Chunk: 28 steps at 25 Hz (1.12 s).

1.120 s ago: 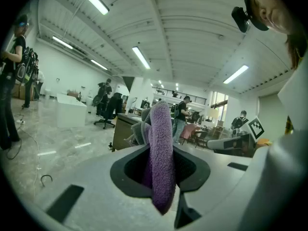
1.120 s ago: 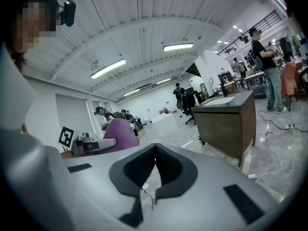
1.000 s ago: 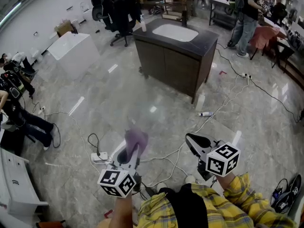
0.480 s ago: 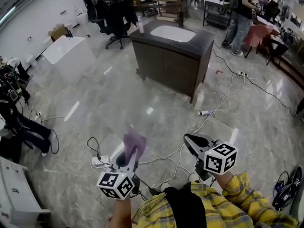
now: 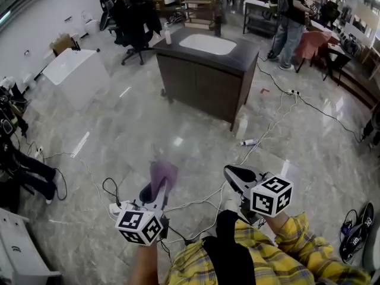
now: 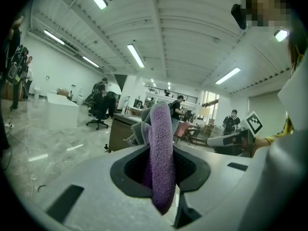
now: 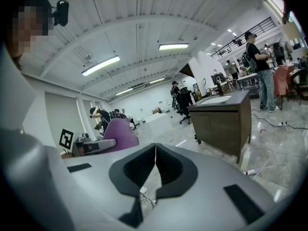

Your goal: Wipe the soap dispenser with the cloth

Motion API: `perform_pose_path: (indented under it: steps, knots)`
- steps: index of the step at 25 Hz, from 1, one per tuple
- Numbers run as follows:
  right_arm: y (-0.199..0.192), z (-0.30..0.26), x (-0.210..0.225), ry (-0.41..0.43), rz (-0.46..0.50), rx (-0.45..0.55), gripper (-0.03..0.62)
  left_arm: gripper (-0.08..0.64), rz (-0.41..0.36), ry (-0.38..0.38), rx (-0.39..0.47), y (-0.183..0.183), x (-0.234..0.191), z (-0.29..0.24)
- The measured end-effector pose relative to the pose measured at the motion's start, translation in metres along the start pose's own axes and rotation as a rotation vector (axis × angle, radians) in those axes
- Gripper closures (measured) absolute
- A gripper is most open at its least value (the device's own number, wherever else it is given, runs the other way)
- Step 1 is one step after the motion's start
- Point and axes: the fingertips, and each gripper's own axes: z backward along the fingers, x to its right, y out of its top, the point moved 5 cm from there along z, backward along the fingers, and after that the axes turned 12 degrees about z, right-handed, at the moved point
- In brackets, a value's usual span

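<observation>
While my left hand-held gripper (image 6: 161,170) clamps its jaws on the purple cloth (image 6: 161,138), which stands up in a thick fold between them and pokes out past the tips, my right hand-held gripper (image 7: 155,163) is empty, its jaws pressed together with only a thin seam between the pads. From the head view I see the two held side by side and apart from each other, low in front of a yellow plaid sleeve (image 5: 300,239), both pointing forward over the floor.

Under and around them, white cables (image 5: 208,200) loop over the grey marble floor (image 5: 136,129). A white power strip (image 5: 117,209) lies just left of the left hand-held gripper. A little ahead of the right one, a small bottle (image 5: 252,142) lies on its side on the floor.

Well ahead of both stands a dark sink cabinet (image 5: 202,82) with a white basin (image 5: 208,43) set in its dark tabletop (image 5: 243,55). The soap dispenser (image 5: 168,37), a small white bottle as far as I can tell, stands upright at the tabletop's far left corner, well apart from the cloth and from both hand-held grippers. Beyond it, people stand and sit among chairs and desks.
</observation>
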Motion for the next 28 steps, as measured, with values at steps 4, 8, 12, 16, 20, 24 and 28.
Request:
perform_pose_path:
  steps: [4, 8, 12, 16, 20, 24, 28]
  knots:
    - [0.011, -0.033, 0.028, 0.017, -0.015, 0.008, 0.586, 0.483, 0.007, 0.012, 0.012, 0.014, -0.007, -0.027]
    - [0.023, -0.068, 0.068, 0.053, -0.020, 0.006, 0.586, 0.483, 0.008, 0.060, 0.031, 0.032, -0.024, -0.070]
    - [0.037, -0.092, 0.129, 0.077, 0.006, -0.022, 0.586, 0.483, 0.004, 0.078, 0.042, 0.051, -0.026, -0.134]
    - [0.054, -0.111, 0.193, 0.086, 0.008, -0.032, 0.586, 0.483, 0.001, 0.089, 0.054, 0.070, -0.022, -0.202]
    - [0.069, -0.125, 0.247, 0.100, 0.005, -0.031, 0.586, 0.483, -0.001, 0.094, 0.048, 0.080, -0.015, -0.259]
    - [0.079, -0.138, 0.285, 0.104, 0.005, -0.031, 0.586, 0.483, 0.020, 0.111, 0.072, 0.087, -0.015, -0.292]
    - [0.086, -0.151, 0.305, 0.113, -0.014, -0.022, 0.586, 0.483, 0.024, 0.133, 0.054, 0.091, -0.021, -0.306]
